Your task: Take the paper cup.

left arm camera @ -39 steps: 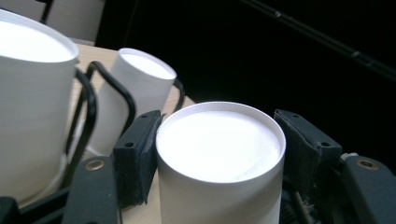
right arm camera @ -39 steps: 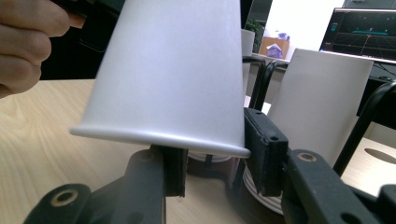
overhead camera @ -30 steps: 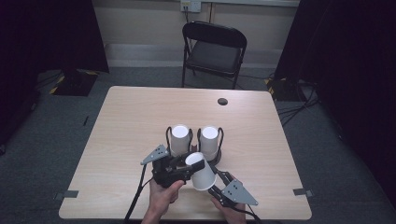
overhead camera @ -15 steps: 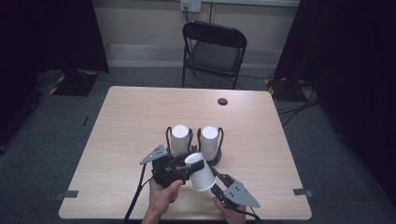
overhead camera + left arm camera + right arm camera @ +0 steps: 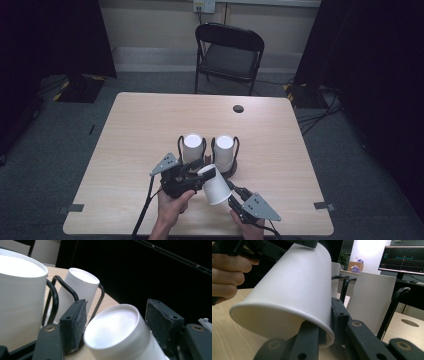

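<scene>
**Both grippers clamped on one tilted paper cup**

Clenched on the rim wall of a white paper cup (image 5: 287, 292), the right gripper (image 5: 231, 197) had one jaw inside the mouth and one outside; its jaws had just been closing. At the cup's narrow closed end, the left gripper (image 5: 196, 172) squeezed the base between its black pads (image 5: 73, 322), its jaws likewise just closing. So held, the cup lay tilted above the light wooden table (image 5: 135, 130), mouth toward five o'clock in the high view. Just beyond it, at twelve o'clock, two more white paper cups (image 5: 192, 146) (image 5: 224, 149) stood upside down in a black wire holder (image 5: 236, 150). Farther off, a black folding chair (image 5: 229, 55) stood behind the table.
</scene>
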{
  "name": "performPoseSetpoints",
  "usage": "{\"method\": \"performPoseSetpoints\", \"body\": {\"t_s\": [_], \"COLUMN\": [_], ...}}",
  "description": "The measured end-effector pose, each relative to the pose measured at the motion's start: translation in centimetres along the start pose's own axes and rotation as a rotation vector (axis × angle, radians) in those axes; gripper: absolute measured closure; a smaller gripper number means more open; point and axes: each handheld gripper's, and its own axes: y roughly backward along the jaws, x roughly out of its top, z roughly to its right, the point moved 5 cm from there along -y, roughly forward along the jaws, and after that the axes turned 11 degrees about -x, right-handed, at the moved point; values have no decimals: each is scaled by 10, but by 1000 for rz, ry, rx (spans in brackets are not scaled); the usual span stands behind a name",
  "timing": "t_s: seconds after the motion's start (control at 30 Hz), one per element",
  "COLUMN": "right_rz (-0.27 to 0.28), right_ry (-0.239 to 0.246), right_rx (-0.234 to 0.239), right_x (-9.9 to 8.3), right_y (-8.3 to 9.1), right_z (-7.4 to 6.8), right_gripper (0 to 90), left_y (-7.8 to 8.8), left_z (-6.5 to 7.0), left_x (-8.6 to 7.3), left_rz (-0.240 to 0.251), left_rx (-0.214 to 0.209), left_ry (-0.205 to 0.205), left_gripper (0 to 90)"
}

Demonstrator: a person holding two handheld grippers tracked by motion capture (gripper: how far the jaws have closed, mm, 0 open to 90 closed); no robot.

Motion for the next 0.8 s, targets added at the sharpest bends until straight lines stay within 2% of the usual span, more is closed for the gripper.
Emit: {"method": "performPoseSetpoints", "body": {"t_s": [0.1,0.33,0.53,0.7,0.8], "right_rz": [-13,-52,-74,-123,-150], "right_ry": [-9,-25,-32,-40,-53], "right_rx": [14,40,65,63,73], "right_x": [1,1,3,1,0], "right_y": [0,-1,-2,-3,-2], "right_z": [1,1,0,1,3], "right_gripper": [847,848,849,849,850], "left_y": [0,0,3,7,9], "left_z": [-1,1,1,-1,-2], "left_x": [0,-2,-1,-3,-2], "left_rz": [-4,-36,-37,-47,-52], "left_rx": [1,49,79,109,108], "left_ry": [-4,-92,-118,-153,-147], "left_gripper": [341,332,305,294,294]}}
